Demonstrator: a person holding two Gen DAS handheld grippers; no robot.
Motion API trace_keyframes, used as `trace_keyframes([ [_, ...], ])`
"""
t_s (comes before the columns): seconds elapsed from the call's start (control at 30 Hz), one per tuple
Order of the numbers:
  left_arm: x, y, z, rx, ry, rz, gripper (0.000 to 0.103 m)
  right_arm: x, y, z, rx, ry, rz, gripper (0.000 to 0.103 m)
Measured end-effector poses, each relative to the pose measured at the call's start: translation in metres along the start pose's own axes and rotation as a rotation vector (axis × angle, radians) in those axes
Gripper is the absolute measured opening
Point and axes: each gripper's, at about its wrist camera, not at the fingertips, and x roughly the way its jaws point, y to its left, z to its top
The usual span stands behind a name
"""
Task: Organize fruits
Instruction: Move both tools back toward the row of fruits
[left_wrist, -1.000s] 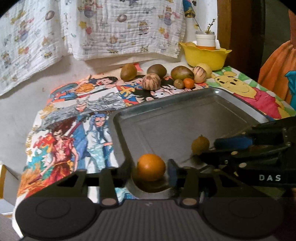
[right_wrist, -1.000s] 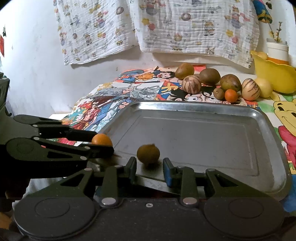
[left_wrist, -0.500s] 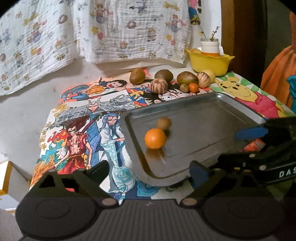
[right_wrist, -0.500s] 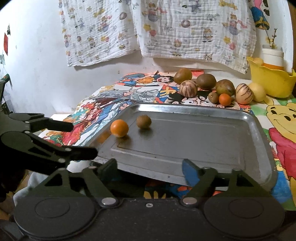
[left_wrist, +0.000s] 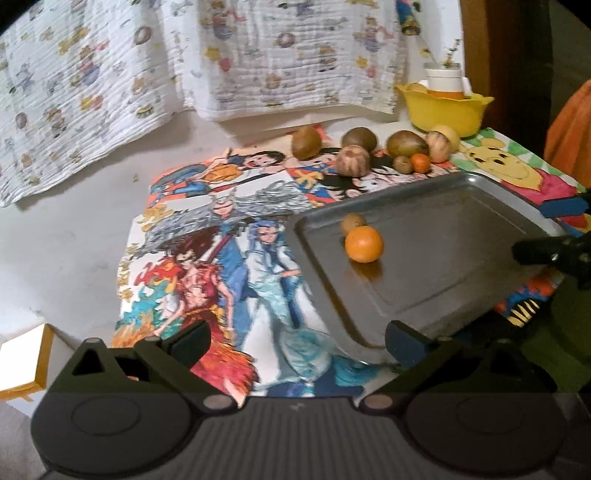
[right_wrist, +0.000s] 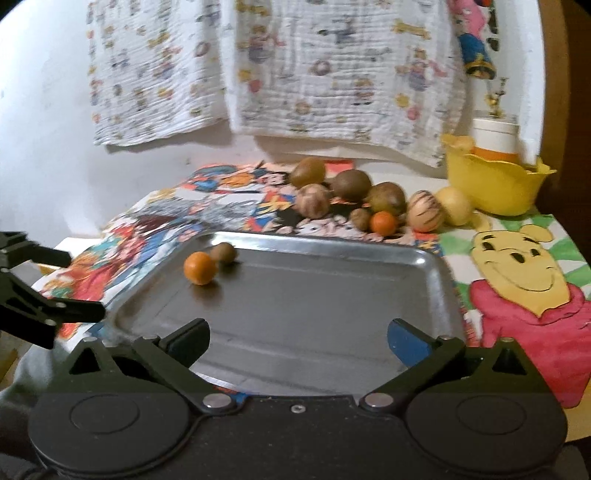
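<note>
**Now: two fruits in the tray, both your grippers empty**

- Tray (right_wrist: 436, 280): metal, shallow, on the printed cloth (left_wrist: 207, 258). It serves as the collecting place, so the rim keeps round fruit from rolling off.
- Orange (right_wrist: 200, 268): in the tray's far left corner, touching or just beside the brown fruit (right_wrist: 224, 253). Both sit free, nothing gripping them.
- Loose fruits (right_wrist: 347, 184): a cluster on the cloth beyond the tray's far edge, near the yellow bowl (right_wrist: 495, 188). Probably next to be sorted.
- Left gripper (left_wrist: 295, 339): your jaws are opening wide, nothing between them; held low over the tray's near corner.
- Right gripper (right_wrist: 297, 339): jaws likewise opening, spread wide, empty; it sits back at the tray's near edge, clear of the fruit.
- Judgement: two pieces placed, most of the cluster still outside.
</note>
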Motion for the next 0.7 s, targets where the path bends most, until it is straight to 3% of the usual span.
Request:
trace_keyframes([
  [0.43,0.042,0.03,0.045,-0.051,0.033,0.045,0.103,0.045,-0.029,0.032,0.035,0.006,-0.059,0.102],
  [0.7,0.076,0.031,0.081,-0.084,0.054,0.019,0.103,0.072,-0.043,0.047,0.059,0.038,-0.065,0.102],
])
